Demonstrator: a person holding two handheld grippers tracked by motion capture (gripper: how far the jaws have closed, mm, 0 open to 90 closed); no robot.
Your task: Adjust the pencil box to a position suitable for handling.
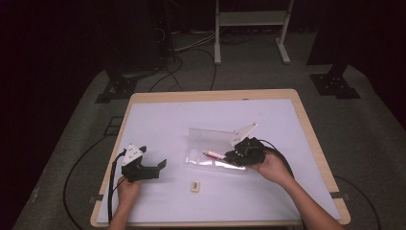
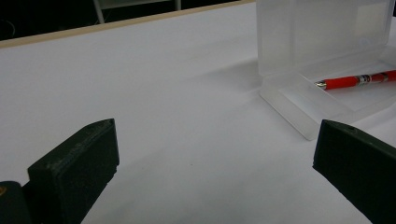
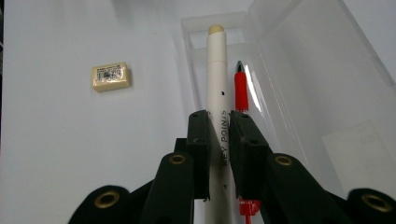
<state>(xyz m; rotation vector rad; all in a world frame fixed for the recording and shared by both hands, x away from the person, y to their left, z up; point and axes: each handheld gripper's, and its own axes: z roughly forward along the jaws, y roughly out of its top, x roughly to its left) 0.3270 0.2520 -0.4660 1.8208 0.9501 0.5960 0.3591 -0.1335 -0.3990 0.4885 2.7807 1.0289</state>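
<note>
Matte white marker [image 3: 217, 84] pinched, right claw [image 3: 219, 140].

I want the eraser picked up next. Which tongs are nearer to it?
Roughly equal; the left looks slightly nearer. The left tongs hover open to the left of the eraser, while the right tongs sit up and to its right, shut on the white pen over the clear case.
</note>
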